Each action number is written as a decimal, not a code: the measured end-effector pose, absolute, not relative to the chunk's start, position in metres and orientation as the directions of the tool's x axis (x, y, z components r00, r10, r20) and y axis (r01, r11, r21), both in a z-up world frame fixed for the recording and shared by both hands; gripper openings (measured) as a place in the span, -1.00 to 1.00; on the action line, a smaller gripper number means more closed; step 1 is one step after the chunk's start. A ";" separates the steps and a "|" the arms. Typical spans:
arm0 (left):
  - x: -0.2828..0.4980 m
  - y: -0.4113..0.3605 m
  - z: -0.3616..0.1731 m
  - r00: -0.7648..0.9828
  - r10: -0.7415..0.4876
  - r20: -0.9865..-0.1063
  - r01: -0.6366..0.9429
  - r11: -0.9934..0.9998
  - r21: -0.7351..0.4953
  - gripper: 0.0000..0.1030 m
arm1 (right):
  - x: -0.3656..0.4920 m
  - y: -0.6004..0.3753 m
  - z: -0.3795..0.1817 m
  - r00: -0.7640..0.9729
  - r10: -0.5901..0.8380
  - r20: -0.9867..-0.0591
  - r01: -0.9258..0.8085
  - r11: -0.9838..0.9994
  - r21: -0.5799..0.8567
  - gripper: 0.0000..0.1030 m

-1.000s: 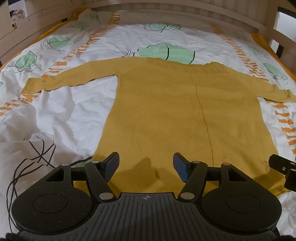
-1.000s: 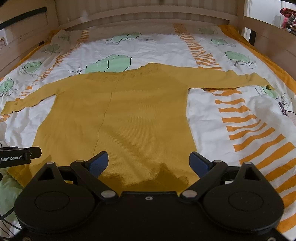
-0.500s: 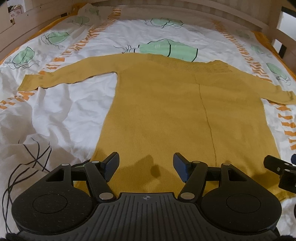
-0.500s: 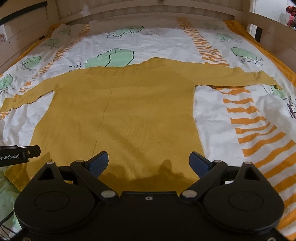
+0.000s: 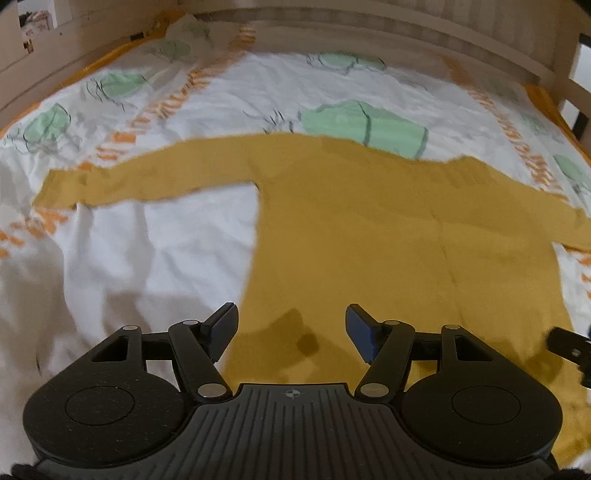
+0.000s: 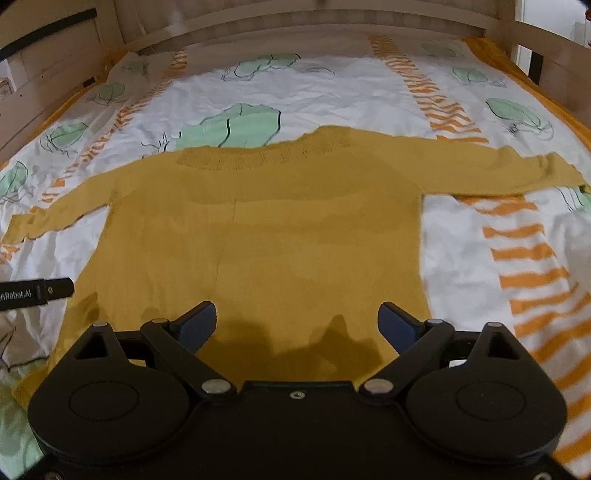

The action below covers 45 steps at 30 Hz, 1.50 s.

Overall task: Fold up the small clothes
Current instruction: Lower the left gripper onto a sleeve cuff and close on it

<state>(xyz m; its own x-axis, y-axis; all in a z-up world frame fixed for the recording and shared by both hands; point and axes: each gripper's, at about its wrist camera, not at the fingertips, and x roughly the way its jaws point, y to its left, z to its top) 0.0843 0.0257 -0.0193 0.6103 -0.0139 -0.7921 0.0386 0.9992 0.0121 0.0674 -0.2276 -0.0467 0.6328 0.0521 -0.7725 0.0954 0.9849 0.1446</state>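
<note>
A mustard-yellow knit sweater (image 5: 369,240) (image 6: 277,229) lies flat on the bed, both sleeves spread out sideways and the hem nearest me. My left gripper (image 5: 291,330) hovers over the sweater's lower left edge, jaws wide open and empty. My right gripper (image 6: 297,325) hangs over the lower right part of the body, also open with nothing between its fingers. Each gripper's edge shows in the other's view: the right gripper's edge (image 5: 569,345) and the left gripper's edge (image 6: 33,293).
The bed sheet (image 5: 147,251) (image 6: 480,251) is white with green leaf prints and orange stripes, slightly wrinkled. A wooden bed frame (image 5: 369,29) (image 6: 295,22) rails the far side and both flanks.
Both grippers have moved forward over the sweater, so the hem has slid under them and the sleeves look nearer. Both stay open. The sweater has not moved.
</note>
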 end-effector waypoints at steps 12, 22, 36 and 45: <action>0.185 0.130 -0.028 0.674 -0.062 -0.736 -0.097 0.980 -0.172 0.22 | 0.125 -0.211 -0.053 0.660 0.124 -0.741 0.074 0.971 0.228 0.85; 0.251 0.211 -0.048 0.683 -0.014 -0.730 -0.240 0.940 -0.243 0.22 | 0.168 -0.159 -0.068 0.696 0.173 -0.697 -0.026 0.976 0.217 0.99; 0.232 0.335 -0.075 0.745 0.153 -0.649 -0.515 0.750 -0.414 0.22 | 0.210 -0.088 -0.079 0.667 0.381 -0.641 -0.151 0.911 0.385 0.99; 0.237 0.371 -0.085 0.761 0.179 -0.624 -0.542 0.703 -0.460 0.23 | 0.218 -0.070 -0.086 0.645 0.444 -0.622 -0.224 0.888 0.401 0.99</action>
<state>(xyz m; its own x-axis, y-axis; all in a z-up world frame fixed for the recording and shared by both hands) 0.2365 0.3708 -0.0849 0.7610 0.1788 -0.6236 -0.5422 0.7031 -0.4601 0.2181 -0.0697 -0.0862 0.6449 0.4436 -0.6223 -0.2239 0.8882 0.4012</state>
